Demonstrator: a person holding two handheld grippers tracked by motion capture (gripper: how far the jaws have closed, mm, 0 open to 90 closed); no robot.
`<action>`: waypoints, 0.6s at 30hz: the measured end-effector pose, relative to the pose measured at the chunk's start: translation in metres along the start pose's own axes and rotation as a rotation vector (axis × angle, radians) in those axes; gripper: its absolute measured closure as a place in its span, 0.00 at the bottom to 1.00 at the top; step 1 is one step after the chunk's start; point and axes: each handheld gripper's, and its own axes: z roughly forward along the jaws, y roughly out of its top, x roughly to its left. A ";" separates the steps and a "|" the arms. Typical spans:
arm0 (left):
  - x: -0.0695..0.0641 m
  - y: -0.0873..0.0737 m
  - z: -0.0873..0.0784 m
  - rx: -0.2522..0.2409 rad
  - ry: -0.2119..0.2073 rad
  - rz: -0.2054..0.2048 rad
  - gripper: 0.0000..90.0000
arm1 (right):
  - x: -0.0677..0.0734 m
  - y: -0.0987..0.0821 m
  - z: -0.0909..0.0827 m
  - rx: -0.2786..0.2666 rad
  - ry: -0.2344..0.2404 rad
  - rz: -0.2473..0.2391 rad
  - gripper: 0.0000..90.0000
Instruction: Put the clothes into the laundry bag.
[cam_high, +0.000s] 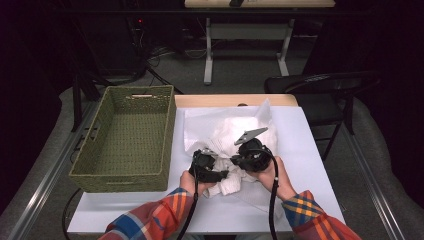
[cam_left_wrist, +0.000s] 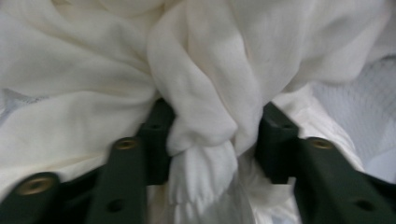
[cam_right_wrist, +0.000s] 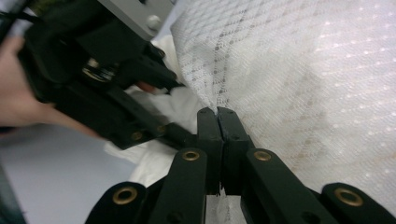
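- The white cloth (cam_high: 227, 135) lies bunched on the white table (cam_high: 310, 165), just beside the green woven basket (cam_high: 125, 145), near enough for a short transfer.
- The left gripper (cam_left_wrist: 212, 140) clamps a thick rolled fold of that cloth between its jaws, probably to gather the bulk.
- The right gripper (cam_right_wrist: 217, 114) has its jaws pressed together on a thin mesh-patterned layer (cam_right_wrist: 299, 79), apparently holding that edge taut while the left gathers.
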 end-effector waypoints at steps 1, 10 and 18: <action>0.002 0.001 0.000 -0.002 -0.013 -0.007 0.76 | 0.000 0.000 -0.002 -0.007 0.015 0.014 1.00; 0.000 0.027 -0.005 -0.176 -0.024 -0.119 0.87 | 0.006 0.007 -0.021 -0.080 0.101 0.028 1.00; 0.012 0.028 0.011 -0.128 -0.006 -0.111 0.72 | -0.012 -0.006 -0.007 0.010 0.037 0.057 1.00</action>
